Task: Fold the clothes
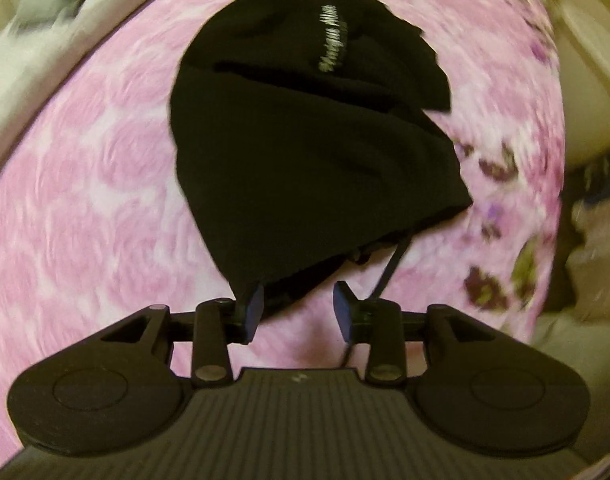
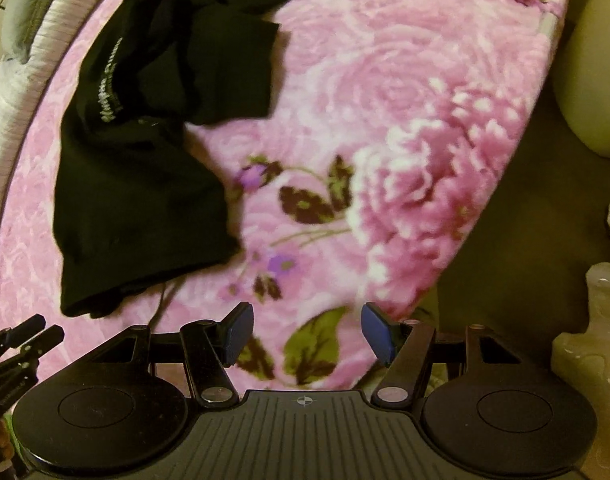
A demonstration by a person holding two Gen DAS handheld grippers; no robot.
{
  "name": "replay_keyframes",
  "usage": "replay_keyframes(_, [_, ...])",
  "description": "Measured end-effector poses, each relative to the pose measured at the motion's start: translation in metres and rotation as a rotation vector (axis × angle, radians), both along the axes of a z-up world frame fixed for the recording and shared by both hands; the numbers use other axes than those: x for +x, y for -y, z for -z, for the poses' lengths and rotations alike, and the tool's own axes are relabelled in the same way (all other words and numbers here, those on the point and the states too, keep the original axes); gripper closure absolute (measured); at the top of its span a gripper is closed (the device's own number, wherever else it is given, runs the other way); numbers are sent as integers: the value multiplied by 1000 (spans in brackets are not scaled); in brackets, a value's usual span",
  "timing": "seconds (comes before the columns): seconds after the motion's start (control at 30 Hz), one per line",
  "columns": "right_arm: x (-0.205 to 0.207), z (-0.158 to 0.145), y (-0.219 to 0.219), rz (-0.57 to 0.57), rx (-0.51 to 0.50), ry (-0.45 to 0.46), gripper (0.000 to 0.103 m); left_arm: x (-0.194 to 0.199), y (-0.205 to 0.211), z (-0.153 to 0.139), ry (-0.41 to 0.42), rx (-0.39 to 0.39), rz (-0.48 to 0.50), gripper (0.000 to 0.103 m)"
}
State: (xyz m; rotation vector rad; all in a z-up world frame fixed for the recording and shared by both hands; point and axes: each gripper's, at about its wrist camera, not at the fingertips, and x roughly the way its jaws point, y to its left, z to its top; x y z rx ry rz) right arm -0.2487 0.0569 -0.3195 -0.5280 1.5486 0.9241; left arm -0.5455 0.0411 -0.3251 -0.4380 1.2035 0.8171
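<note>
a: where does the garment lie?

b: the black knit garment with pale lettering (image 1: 317, 128) lies crumpled on the pink rose-patterned plush blanket (image 1: 97, 168), which covers the bed. in my right wrist view the same garment (image 2: 141, 184) sits toward the blanket's left edge, and the large printed rose and green leaves fill the blanket (image 2: 385, 120) out to its right edge.

a: and your left fingers?

b: my left gripper (image 1: 299, 306) points steeply down at the garment's nearest hem. its blue-padded fingers (image 1: 253, 304) stand apart. the left pad sits at the hem's corner, and i cannot tell whether it touches the cloth; the right pad is clear of it. nothing is pinched between them. a thin dark drawstring (image 1: 393, 264) trails from the hem past the right pad.

a: your right fingers?

b: my right gripper (image 2: 303, 330) hangs over bare blanket near its front edge, beside the printed leaves. its blue pads (image 2: 237, 330) are spread wide with nothing between them, and it is well apart from the garment. the dark frame of my left gripper (image 2: 21, 340) shows at the lower left of that view, just beside the garment's hem.

a: anything beyond the blanket?

b: a ribbed white cover (image 2: 13, 92) runs along the blanket's far left edge. both views are blurred.
</note>
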Motion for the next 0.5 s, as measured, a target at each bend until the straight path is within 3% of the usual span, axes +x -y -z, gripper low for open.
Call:
replay_keyframes(0.23, [9, 1, 14, 66, -35, 3, 40, 32, 27, 54, -270, 285, 485, 64])
replay_keyframes(0.3, [10, 3, 19, 82, -46, 1, 39, 34, 35, 74, -356, 362, 622, 71])
replay_keyframes(0.33, [9, 3, 20, 85, -49, 1, 39, 31, 32, 73, -342, 379, 609, 96])
replay_keyframes(0.4, [8, 2, 20, 83, -48, 5, 39, 21, 18, 57, -252, 389, 493, 98])
replay_keyframes(0.5, [5, 0, 16, 70, -40, 11, 39, -28, -14, 2, -38, 397, 95, 98])
